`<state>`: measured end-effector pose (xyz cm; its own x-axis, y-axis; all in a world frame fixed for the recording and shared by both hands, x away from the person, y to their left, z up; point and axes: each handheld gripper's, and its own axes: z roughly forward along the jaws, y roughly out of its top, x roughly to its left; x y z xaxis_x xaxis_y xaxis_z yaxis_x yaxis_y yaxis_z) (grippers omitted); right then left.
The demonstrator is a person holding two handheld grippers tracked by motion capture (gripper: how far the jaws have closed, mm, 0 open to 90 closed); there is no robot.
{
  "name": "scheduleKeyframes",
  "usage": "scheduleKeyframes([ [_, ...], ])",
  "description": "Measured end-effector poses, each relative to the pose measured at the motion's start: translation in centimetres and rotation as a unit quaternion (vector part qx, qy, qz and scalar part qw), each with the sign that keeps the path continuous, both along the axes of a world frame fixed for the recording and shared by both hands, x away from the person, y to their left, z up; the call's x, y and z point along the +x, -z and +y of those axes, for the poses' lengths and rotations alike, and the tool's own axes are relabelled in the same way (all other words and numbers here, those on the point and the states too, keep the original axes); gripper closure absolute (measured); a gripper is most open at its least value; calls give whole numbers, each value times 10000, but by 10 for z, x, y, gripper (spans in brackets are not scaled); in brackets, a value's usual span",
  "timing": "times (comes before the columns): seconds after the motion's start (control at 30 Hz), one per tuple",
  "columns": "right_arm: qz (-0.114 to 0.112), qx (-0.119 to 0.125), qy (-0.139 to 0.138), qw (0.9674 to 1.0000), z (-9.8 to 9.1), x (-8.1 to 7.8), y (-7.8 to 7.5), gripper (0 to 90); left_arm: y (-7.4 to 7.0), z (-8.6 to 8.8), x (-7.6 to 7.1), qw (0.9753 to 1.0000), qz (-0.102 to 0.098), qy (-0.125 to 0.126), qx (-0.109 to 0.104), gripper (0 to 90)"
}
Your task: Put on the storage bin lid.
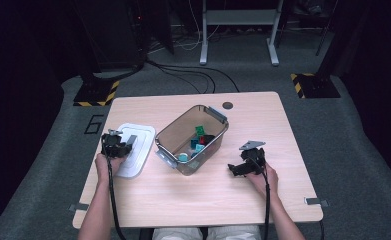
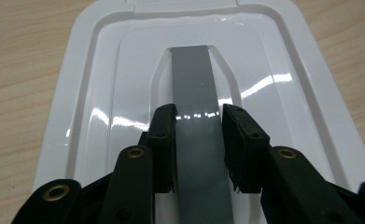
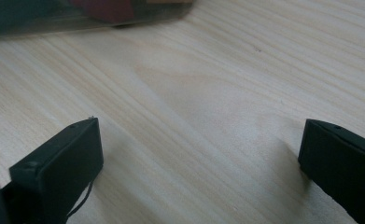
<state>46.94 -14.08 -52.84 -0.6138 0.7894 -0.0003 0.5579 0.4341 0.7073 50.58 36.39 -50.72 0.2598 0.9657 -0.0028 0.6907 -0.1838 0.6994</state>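
Wooden table (image 1: 193, 200). Clear bin (image 1: 192, 138) at centre, open, small coloured blocks (image 1: 199, 137) inside. White lid (image 1: 134, 148) flat on the table just left of the bin, apart from it. Left gripper (image 2: 198, 135) clamped on the lid's grey handle strip (image 2: 194, 88). Right gripper (image 3: 199, 154) right of the bin, jaws wide apart over bare wood.

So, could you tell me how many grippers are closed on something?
1: the left gripper grips the white lid's grey handle; the right gripper hangs open above the table.
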Motion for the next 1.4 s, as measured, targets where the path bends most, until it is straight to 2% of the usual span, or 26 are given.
scheduleKeyframes([
  [0.17,2,-1,-3,10000,0,0,0,0,-1,0,-1,10000,-10,-67,46,665],
  [0.3,-9,-4,-13,10000,0,0,0,0,-3,-2,-2,9999,38,-50,161,665],
  [0.43,-9,-4,-8,10000,0,0,0,0,-6,0,-5,9999,-17,-101,81,666],
  [0.67,-10,-2,-6,10000,0,0,0,0,-20,2,-10,9999,-19,-106,33,666],
  [0.8,-14,-6,-7,10000,0,0,0,0,-28,3,-12,9999,-108,-75,51,665],
  [1.0,-11,-3,-6,10000,0,0,0,0,-39,7,-15,9997,-215,-121,-94,665],
  [1.23,-11,-5,-4,10000,0,0,0,0,-53,8,-19,9995,-286,-73,-64,665],
  [1.27,-11,-3,-6,10000,0,0,0,0,-55,7,-19,9993,-359,-92,-61,665],
  [1.4,-11,-3,-6,10000,0,0,0,0,-64,7,-21,9990,-429,-100,-55,665],
])
